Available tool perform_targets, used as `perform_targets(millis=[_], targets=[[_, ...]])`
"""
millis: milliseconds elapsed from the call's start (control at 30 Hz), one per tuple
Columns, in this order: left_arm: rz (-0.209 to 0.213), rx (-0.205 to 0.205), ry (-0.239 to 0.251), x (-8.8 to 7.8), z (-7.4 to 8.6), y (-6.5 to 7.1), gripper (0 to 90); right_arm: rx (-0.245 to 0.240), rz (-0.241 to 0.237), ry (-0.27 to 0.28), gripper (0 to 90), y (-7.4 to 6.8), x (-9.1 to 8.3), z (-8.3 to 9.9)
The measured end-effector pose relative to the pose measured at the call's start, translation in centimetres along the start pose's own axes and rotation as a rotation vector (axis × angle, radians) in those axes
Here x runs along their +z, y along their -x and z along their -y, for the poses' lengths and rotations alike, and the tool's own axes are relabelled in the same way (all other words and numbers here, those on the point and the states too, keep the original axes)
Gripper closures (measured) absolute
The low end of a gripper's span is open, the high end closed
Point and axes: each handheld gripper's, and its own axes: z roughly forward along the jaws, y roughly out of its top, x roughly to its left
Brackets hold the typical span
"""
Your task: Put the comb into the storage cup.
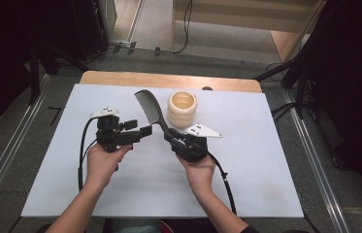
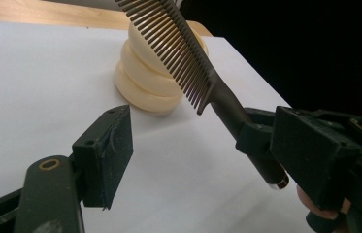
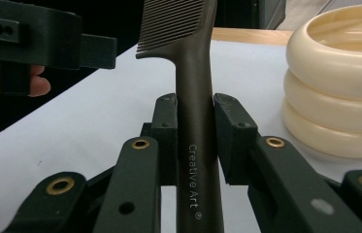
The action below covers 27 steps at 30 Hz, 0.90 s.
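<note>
A dark brown comb (image 1: 148, 107) with fine teeth points up and away over the table. My right gripper (image 1: 171, 137) is shut on its handle (image 3: 195, 145), both pads pressed against its sides. A cream ribbed cup (image 1: 182, 109) stands just right of the comb, open side up. My left gripper (image 1: 139, 128) is open, held left of the comb with nothing between its jaws. In the left gripper view one of its pads (image 2: 106, 155) faces the comb (image 2: 169, 43), the cup (image 2: 144, 73) behind it. The right gripper view shows the cup (image 3: 338, 82) at the right.
A white board (image 1: 246, 174) covers the wooden table (image 1: 169, 80). Cables trail from both grippers toward the front edge. Dark stands and floor rails flank the table on both sides.
</note>
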Motion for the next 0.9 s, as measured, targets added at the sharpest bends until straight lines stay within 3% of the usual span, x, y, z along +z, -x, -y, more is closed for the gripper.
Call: perform_targets(millis=[667,900], targets=[[-0.028,-0.099,0.071,1.4,0.2,-0.2,26.5,0.03,-0.025,0.033,70.4,-1.1,1.3,-0.1],[-0.013,-0.137,0.087,2.0,0.4,-0.2,28.8,0.041,-0.033,0.038,70.4,-1.5,1.7,-0.1]])
